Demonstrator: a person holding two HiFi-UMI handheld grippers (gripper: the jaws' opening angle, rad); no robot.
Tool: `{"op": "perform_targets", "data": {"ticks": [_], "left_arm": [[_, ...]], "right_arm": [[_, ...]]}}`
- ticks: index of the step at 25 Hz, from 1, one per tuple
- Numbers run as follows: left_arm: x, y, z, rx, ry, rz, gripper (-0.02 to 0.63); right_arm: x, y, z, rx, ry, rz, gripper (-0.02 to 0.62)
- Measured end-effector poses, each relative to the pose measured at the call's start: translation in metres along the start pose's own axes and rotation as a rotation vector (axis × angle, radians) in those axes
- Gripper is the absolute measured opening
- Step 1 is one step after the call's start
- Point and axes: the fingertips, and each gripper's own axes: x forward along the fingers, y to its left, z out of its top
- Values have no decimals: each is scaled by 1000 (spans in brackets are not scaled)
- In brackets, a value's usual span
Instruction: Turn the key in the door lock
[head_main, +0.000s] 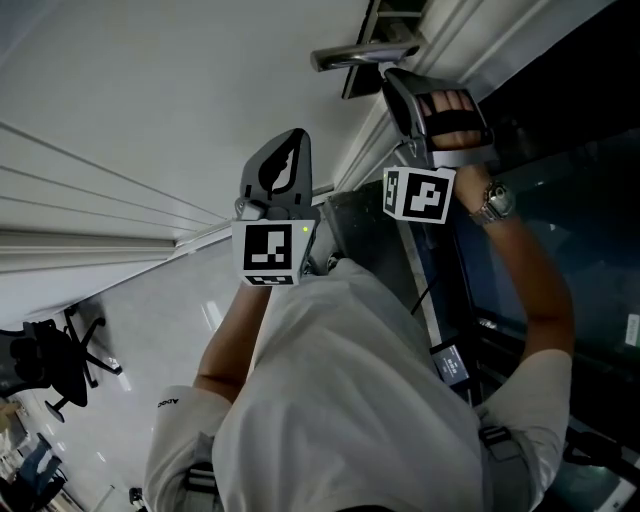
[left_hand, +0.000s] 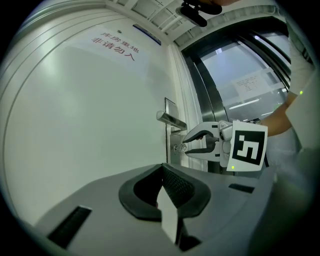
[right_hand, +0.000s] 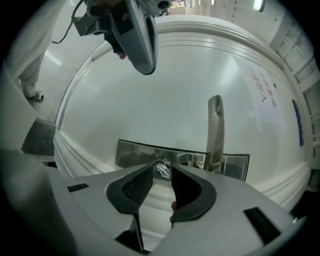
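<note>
Jaws apart, the right gripper (right_hand: 162, 174) brackets the small silver key (right_hand: 161, 168) without clamping it. The key sits in the steel lock plate (right_hand: 132, 152) just below the brushed-metal lever handle (right_hand: 215, 130) of the white door (right_hand: 165, 90). The left gripper (left_hand: 162, 169), jaws together and empty, hovers well away from that handle.

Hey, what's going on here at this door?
A person is working at a white door with a hand-held tool in each hand. The right tool is at the key in the lock below the door handle. Its jaws stand apart with the key between their tips, not clamped on it. The left tool hangs back from the door, shut and empty.
</note>
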Motion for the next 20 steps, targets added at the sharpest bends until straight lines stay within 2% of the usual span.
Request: {"op": "perform_targets", "data": {"ticks": [10, 13, 17, 20], "left_arm": [[-5, 4, -2, -10, 9, 27, 9], [-6, 5, 0, -8, 3, 36, 9], [-7, 9, -2, -12, 8, 51, 9], [-7, 10, -4, -15, 13, 56, 9]], "right_arm": [[22, 0, -5, -132, 63, -86, 89], [26, -2, -4, -127, 67, -113, 31], [27, -5, -3, -54, 60, -130, 20], [27, -7, -3, 109, 49, -121, 17]]}}
